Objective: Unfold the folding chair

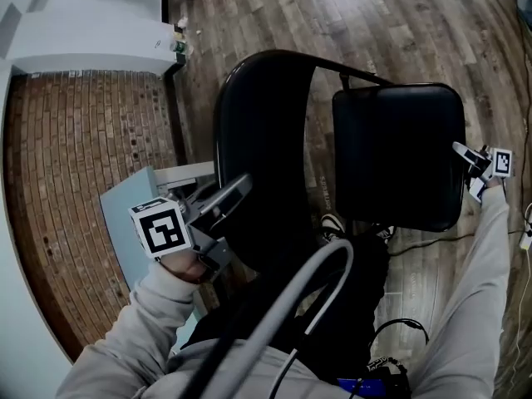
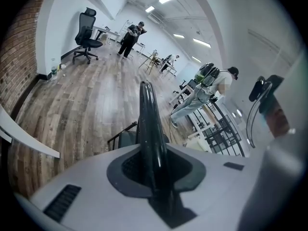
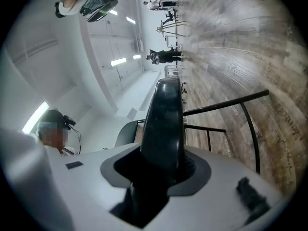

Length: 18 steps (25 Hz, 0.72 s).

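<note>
Black metal folding chair (image 1: 266,131) on wood-plank floor (image 1: 399,23) | my left claw (image 1: 239,188) clamped on backrest rim (image 2: 147,119) | my right claw (image 1: 467,158) clamped on padded seat edge (image 3: 166,114) | seat nearly level, I judge; locking flat remains

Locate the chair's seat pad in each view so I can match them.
Head view: seat pad right of centre, right gripper on its right edge.
Left gripper view: likely the small dark panel left of the clamped backrest.
Right gripper view: edge-on between the jaws.
Shared landmark: wood plank floor.
</note>
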Tool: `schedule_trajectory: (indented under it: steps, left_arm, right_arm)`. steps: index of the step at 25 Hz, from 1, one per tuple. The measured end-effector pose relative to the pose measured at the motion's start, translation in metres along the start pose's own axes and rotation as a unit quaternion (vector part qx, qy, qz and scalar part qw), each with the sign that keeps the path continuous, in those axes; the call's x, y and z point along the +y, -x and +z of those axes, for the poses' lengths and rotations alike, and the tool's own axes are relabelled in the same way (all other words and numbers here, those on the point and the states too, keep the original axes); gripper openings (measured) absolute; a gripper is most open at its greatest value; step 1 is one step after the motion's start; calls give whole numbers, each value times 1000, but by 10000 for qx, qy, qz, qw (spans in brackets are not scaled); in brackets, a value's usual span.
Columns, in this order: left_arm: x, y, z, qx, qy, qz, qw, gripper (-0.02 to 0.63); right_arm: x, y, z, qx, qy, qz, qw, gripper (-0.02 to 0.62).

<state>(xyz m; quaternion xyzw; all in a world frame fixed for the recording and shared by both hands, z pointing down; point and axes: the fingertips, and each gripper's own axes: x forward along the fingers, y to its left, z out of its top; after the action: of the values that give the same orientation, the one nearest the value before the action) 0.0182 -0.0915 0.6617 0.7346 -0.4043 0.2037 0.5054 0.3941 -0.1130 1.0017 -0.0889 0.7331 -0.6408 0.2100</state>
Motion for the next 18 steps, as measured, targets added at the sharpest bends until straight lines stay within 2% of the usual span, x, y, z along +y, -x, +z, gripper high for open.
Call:
schedule_trajectory:
  steps: [4,9,14,18]
  left_arm:
    - [10,-7,-7,81,25,34,10000,81]
    - [39,-14,-10,125,13,182,9998,80]
    - [42,-15,-6,227,-136,37,9996,80]
    - [43,-17,-7,327,-248,115,9991,83]
  right_arm:
    - [-20,19,-19,-253,-105,194,9994,163]
    - [-38,27,-24,-442,-38,533,9976,163]
    - [-40,31,-23,-824,98,952,9920,163]
    - [-39,31,-19,-947,149,997,9904,166]
